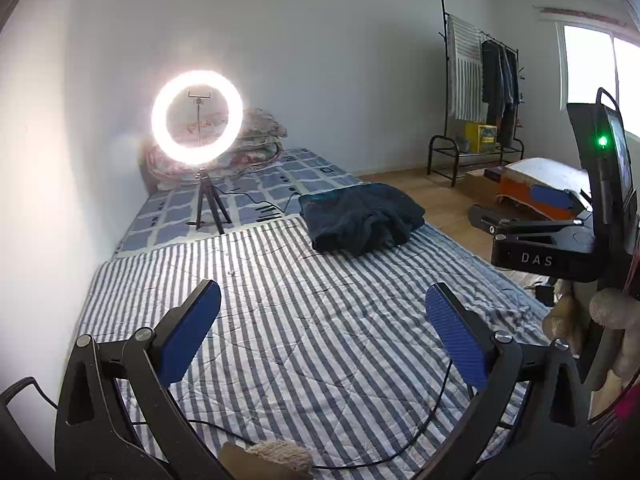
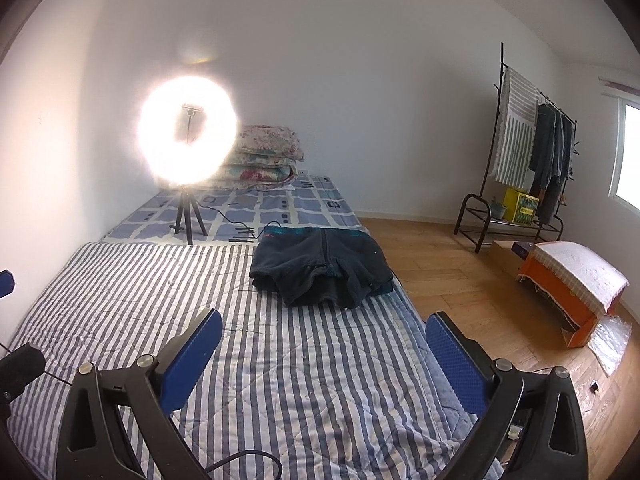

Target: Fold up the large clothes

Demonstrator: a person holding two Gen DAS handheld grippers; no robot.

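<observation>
A dark navy garment [image 1: 362, 218] lies folded in a loose bundle on the striped quilt [image 1: 304, 320], near the bed's right edge; the right wrist view shows the same garment [image 2: 324, 266] with a teal band at its far end. My left gripper [image 1: 322, 304] hovers over the quilt well short of the garment, jaws wide apart with nothing between the blue pads [image 1: 192, 336]. My right gripper [image 2: 324, 332] is likewise open and empty above the quilt [image 2: 240, 340]. The right gripper's body [image 1: 548, 236] shows at the right of the left wrist view.
A lit ring light [image 1: 197, 118] on a small tripod stands on the checked sheet [image 1: 280, 184] beyond the quilt, its cable trailing. Folded floral bedding [image 2: 264, 156] is stacked by the wall. A clothes rack [image 2: 528, 168] and an orange box [image 2: 572, 292] stand on the wooden floor.
</observation>
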